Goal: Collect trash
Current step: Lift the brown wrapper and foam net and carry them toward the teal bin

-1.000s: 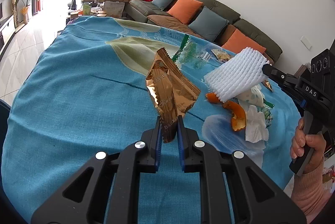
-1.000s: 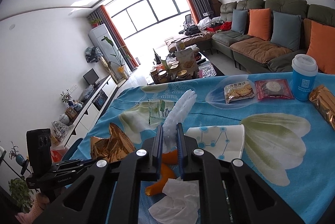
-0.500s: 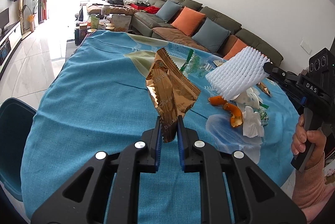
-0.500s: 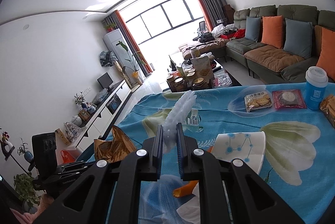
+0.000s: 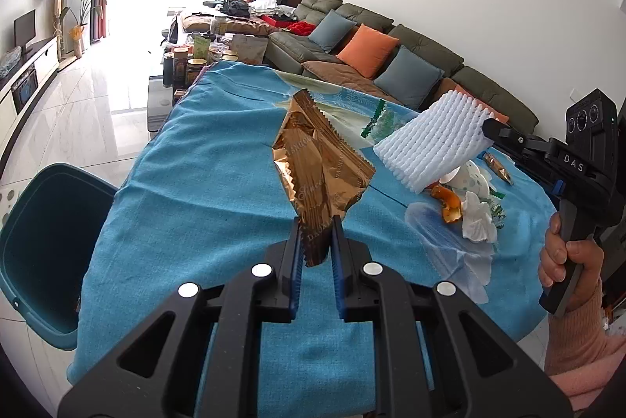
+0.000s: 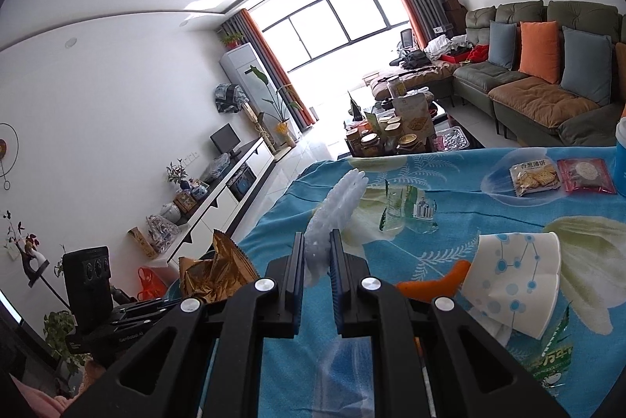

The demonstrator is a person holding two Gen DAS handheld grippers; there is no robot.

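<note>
My left gripper (image 5: 316,234) is clamped on the gold foil wrapper (image 5: 319,167), holding it up off the blue tablecloth (image 5: 195,183); my right gripper (image 6: 316,253) pinches the white foam fruit net (image 6: 336,203) above the orange peel (image 6: 430,285) and crushed paper cup (image 6: 516,281)
</note>
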